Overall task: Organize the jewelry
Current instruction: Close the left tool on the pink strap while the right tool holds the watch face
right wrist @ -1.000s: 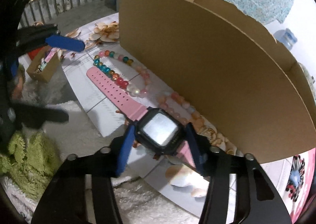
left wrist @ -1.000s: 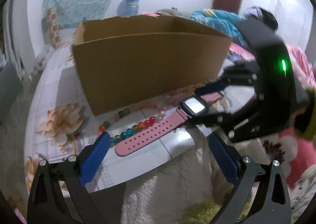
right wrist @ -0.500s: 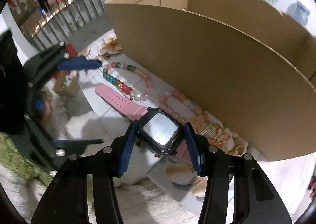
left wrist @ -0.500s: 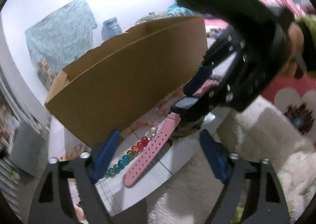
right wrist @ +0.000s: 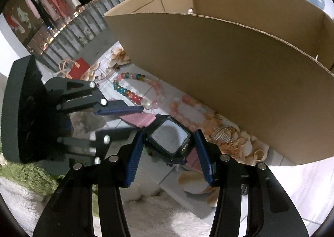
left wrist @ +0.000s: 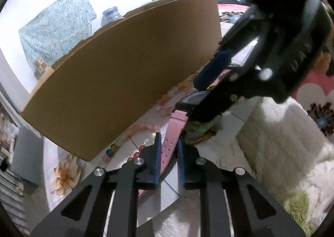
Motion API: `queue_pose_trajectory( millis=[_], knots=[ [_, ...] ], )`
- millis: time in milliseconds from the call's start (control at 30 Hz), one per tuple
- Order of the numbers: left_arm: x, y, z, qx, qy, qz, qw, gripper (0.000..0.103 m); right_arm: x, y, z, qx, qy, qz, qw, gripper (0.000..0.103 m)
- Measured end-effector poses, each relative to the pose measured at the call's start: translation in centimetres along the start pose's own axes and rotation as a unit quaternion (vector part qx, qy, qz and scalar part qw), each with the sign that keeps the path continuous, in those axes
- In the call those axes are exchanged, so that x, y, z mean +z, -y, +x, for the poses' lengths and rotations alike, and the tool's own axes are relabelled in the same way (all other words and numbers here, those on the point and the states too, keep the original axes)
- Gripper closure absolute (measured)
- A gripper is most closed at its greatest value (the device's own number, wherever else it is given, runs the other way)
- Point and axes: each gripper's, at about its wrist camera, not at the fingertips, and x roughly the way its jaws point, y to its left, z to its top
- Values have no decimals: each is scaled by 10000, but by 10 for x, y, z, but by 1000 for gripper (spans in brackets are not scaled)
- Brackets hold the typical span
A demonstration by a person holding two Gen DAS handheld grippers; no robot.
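Observation:
A watch with a black case [right wrist: 169, 140] and a pink strap [left wrist: 170, 145] is held just above the flowered tile surface [left wrist: 68, 153], in front of a cardboard box [right wrist: 229, 70]. My right gripper [right wrist: 169, 133] is shut on the case, one blue pad on each side. In the left wrist view the right gripper [left wrist: 200, 95] comes in from the upper right. My left gripper [left wrist: 169, 137] is closing its jaws on the free end of the strap, and its pads touch the strap's edges. From the right wrist view the left gripper [right wrist: 135, 119] reaches in from the left.
A multicoloured bead bracelet [right wrist: 129, 90], a peach bead bracelet [right wrist: 192, 111], gold pieces [right wrist: 221, 134] and a ring [right wrist: 258, 154] lie along the box's front wall. White fluffy rug [left wrist: 281, 143] borders the tiles. A small red bag [right wrist: 79, 67] sits far left.
The left gripper moved in over the strap and its wide-open jaws closed onto it. The right gripper kept its hold on the watch case and shifted a little towards the box.

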Motion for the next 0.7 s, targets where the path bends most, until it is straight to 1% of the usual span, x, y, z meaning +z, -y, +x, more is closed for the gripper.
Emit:
queue_pose_trajectory(
  millis=[100,200,300,333,433,467,533,567,633,700],
  knots=[
    [1,-4,1,-152,-51,-65,9999,92,-5,-4,-2,-168,182,115,9996,56],
    [3,-9,3,-286,-74,-100,9995,93,-13,-9,-15,-430,504,234,9975,56],
    [2,-13,3,-354,-84,-71,9993,93,-25,-12,-32,-915,737,237,9928,56],
    [2,-14,2,-393,-96,-77,9992,93,-31,-13,-39,-1165,784,163,9900,59],
    [3,-16,3,-458,-117,-73,9989,93,-40,-19,-42,-1659,744,-85,9833,67],
    [6,-20,5,-468,-118,-57,9988,93,-42,-21,-41,-1853,691,-211,9800,68],
    [9,-24,8,-479,-121,-30,9988,93,-45,-27,-33,-2106,577,-458,9748,73],
    [7,-22,7,-481,-121,-23,9988,93,-46,-29,-29,-2223,491,-603,9719,74],
    [9,-23,9,-496,-131,-32,9987,93,-48,-34,-19,-2435,332,-910,9650,80],
    [10,-26,12,-538,-141,-66,9984,93,-49,-36,-11,-2576,245,-1136,9592,81]
  ],
)
